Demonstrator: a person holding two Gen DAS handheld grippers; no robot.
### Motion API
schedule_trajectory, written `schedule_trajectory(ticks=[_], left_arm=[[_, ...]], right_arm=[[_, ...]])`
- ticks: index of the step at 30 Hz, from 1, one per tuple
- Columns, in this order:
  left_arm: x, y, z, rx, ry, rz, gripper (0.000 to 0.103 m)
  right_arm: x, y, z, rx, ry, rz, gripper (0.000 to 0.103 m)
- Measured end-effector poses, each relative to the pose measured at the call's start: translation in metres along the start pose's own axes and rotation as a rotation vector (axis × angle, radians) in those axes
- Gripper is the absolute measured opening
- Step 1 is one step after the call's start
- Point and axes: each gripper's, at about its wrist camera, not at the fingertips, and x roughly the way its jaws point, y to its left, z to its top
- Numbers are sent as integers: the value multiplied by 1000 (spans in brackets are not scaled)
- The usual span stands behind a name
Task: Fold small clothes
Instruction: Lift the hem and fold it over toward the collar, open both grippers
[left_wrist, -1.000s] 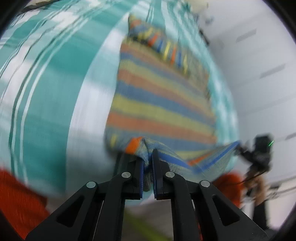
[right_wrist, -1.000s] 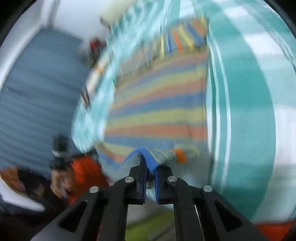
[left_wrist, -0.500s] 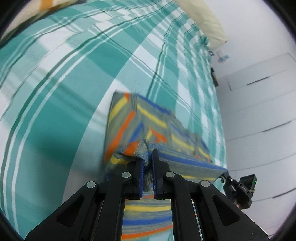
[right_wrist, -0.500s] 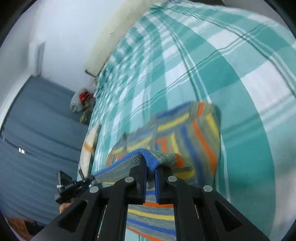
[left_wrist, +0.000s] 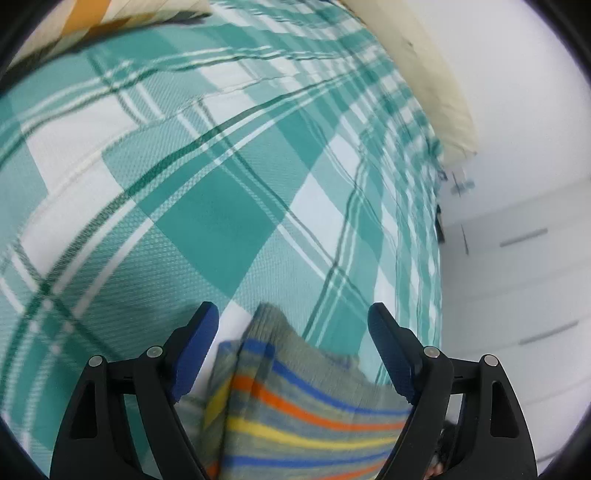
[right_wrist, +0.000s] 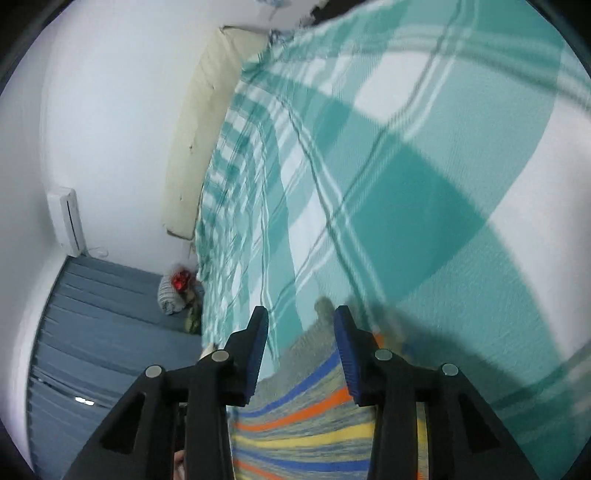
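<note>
Left gripper (left_wrist: 293, 325), right gripper (right_wrist: 301, 326) jaws opening, nothing pinched; striped garment (left_wrist: 295, 402) lies loose between, grey with blue, orange, yellow bands.

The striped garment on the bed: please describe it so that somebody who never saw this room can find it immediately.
Look at the bed with the teal and white checked sheet. The striped garment lies on it between the opening jaws of the left gripper. It is grey knit with blue, orange and yellow stripes, unlike the checked sheet.
</note>
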Motion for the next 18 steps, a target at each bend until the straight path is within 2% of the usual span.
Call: schedule_trajectory(ticks=[3,6,8,10,11,14,15,16,18], left_arm=[[-24,0,-26,149,46,43,83],[-53,16,-69,260,99,88,85],[-69,34,-107,315,144,130,85],[-72,44,-134,353,175,164,85],[-74,46,-149,384,174,177,85],[-71,38,-167,439,136,211,81],[-66,34,-173,463,148,225,47],[-57,30,-178,493,194,254,6],[-58,24,-183,531,208,293,4]], right_arm=[[-13,14,-7,-113,42,-65,38],[-33,24,-34,-283,147,-129,43],[-54,23,-67,-374,231,-171,44],[-66,12,-91,-406,297,-204,44],[-73,8,-108,-416,334,-225,44],[-81,-5,-148,-417,420,-236,44],[-78,-8,-157,-425,434,-245,37],[-75,-9,-163,-433,428,-269,2],[-77,-14,-167,-396,417,-314,3]])
